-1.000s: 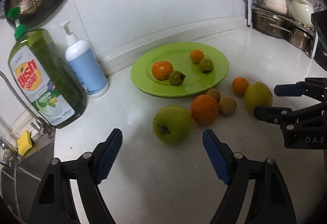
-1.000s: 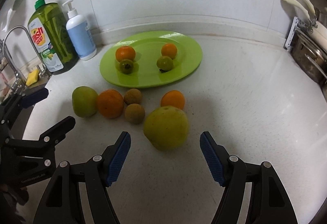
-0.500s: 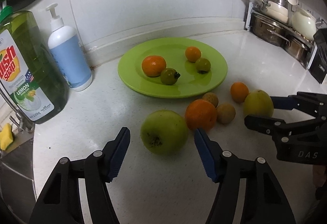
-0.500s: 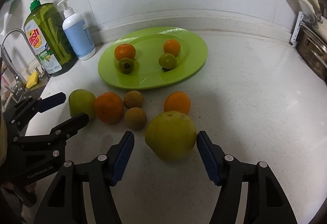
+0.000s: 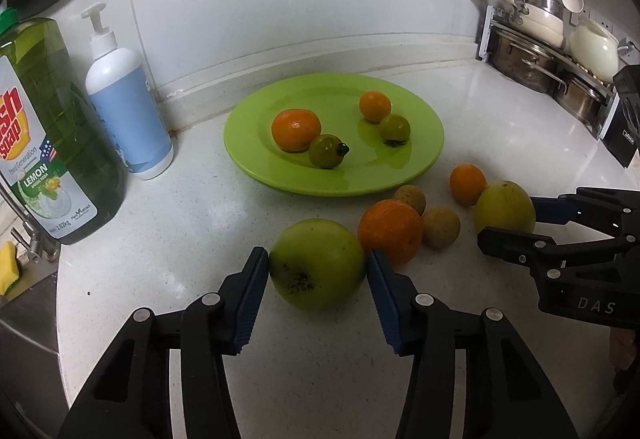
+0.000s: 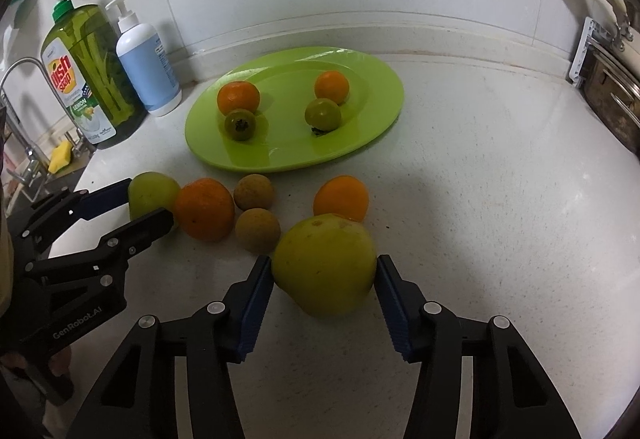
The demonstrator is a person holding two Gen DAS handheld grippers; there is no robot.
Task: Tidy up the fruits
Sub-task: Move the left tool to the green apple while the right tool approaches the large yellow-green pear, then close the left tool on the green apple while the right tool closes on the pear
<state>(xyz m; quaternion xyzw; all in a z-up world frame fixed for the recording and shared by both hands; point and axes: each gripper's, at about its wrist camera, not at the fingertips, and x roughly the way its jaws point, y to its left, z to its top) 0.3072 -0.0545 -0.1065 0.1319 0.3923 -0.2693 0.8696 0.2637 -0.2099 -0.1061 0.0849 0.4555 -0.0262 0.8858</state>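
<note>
A green plate (image 5: 424, 159) (image 6: 376, 111) holds two small oranges and two small green fruits. On the white counter in front of it lie a green apple (image 5: 316, 263) (image 6: 150, 193), a large orange (image 5: 390, 225) (image 6: 204, 209), two brown round fruits (image 5: 440, 227) (image 6: 256, 231), a small orange (image 5: 467, 183) (image 6: 341, 198) and a yellow-green fruit (image 5: 505, 205) (image 6: 324, 263). My left gripper (image 5: 316, 271) has its blue pads against both sides of the apple. My right gripper (image 6: 324, 279) has its pads against both sides of the yellow-green fruit. Both fruits rest on the counter.
A green dish soap bottle (image 5: 48, 143) and a white-blue pump bottle (image 5: 124, 111) stand at the left by the wall. A sink with a yellow sponge (image 5: 8, 267) lies at the far left. Pots on a rack (image 5: 552, 51) and a black box (image 5: 624, 119) stand at the right.
Both grippers moved forward and closed in: the left pads now touch the green apple and the right pads touch the yellow-green fruit. The fruits have not moved.
</note>
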